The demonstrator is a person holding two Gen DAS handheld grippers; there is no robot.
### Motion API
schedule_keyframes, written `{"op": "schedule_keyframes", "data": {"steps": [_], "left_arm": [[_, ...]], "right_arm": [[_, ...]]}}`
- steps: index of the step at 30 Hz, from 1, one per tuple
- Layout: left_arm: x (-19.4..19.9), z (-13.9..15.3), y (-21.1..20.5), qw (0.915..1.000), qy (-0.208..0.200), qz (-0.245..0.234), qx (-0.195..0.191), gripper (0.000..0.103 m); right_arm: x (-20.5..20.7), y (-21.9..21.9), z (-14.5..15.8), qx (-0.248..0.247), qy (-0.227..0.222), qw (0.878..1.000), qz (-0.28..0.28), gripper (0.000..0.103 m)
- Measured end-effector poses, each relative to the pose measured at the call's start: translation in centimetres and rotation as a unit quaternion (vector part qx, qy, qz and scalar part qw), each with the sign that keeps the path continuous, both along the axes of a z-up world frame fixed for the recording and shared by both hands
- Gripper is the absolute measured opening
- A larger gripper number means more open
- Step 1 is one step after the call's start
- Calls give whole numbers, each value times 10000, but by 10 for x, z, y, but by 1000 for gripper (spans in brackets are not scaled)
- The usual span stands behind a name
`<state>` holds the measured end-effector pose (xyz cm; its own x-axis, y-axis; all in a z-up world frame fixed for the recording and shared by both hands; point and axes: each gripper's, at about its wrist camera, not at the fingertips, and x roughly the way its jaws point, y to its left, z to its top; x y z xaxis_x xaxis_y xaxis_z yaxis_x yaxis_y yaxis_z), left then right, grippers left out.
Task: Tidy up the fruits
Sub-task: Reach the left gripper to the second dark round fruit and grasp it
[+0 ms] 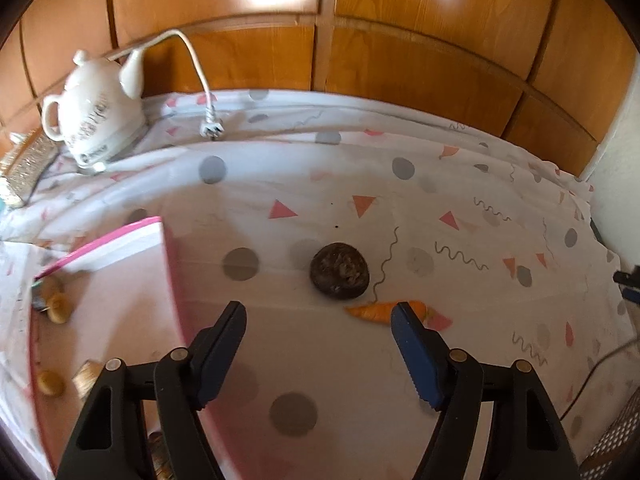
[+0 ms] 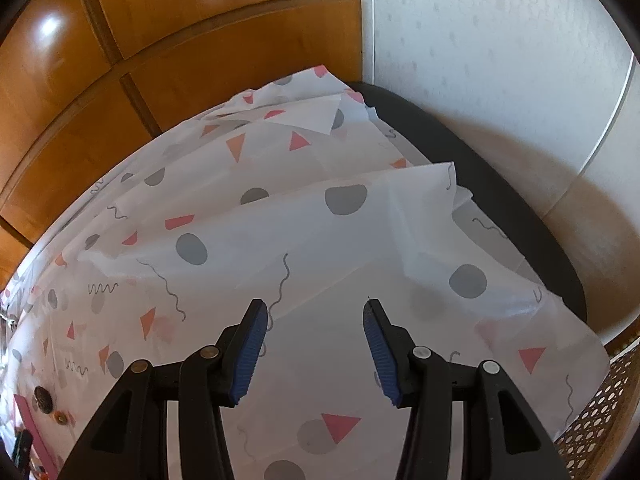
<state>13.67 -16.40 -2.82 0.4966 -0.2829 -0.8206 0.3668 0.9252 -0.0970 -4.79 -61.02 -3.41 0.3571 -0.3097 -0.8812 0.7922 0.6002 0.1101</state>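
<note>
A: What did the left gripper (image 1: 318, 312) have hold of?

B: Nothing. Its jaws stood well apart over the patterned cloth on the table (image 1: 460, 184), with only bare cloth between them.

A: And the fruit?

B: A dark round fruit (image 1: 339, 271) lay on the cloth just beyond the fingertips, a little right of centre. A carrot (image 1: 374, 311) lay close beside it on the near side, its end hidden behind the right-hand finger. Neither touched the gripper.

A: Why was it held there?

B: My guess: it was lined up to take one of the two. The pink tray (image 1: 132, 292) lay to the left with a few small yellowish pieces (image 1: 58, 308) in it, so I judged that was where things were being gathered.

A: Why pink tray, not the kettle side?

B: The white kettle (image 1: 94, 108) and its loose plug (image 1: 212, 130) sat far back by the wooden panels, apart from the fruit.

A: The right gripper (image 2: 314, 314)?

B: Also empty, jaws parted but narrower, hanging over a bare stretch of cloth near the table's right edge. Probably kept clear so the left had room. From there the dark fruit (image 2: 43, 399) showed only far off at the left edge.
</note>
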Motion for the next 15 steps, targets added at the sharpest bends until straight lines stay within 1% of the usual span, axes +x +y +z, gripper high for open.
{"op": "schedule_keyframes", "data": {"steps": [3,11,12,15], "left_arm": [[15,-9,-11,9998,195,26,-24,74],[49,-35,-33,9981,588,139,98,72],[53,-41,-35,9976,667,127,144,63],[55,-42,-37,9985,508,120,164,46]], "right_arm": [[1,1,-1,24,4,10000,47,51],[2,0,-2,85,-25,9999,63,51],[3,0,-2,88,-23,9999,67,51],[4,0,-3,99,-12,9999,78,51]]}}
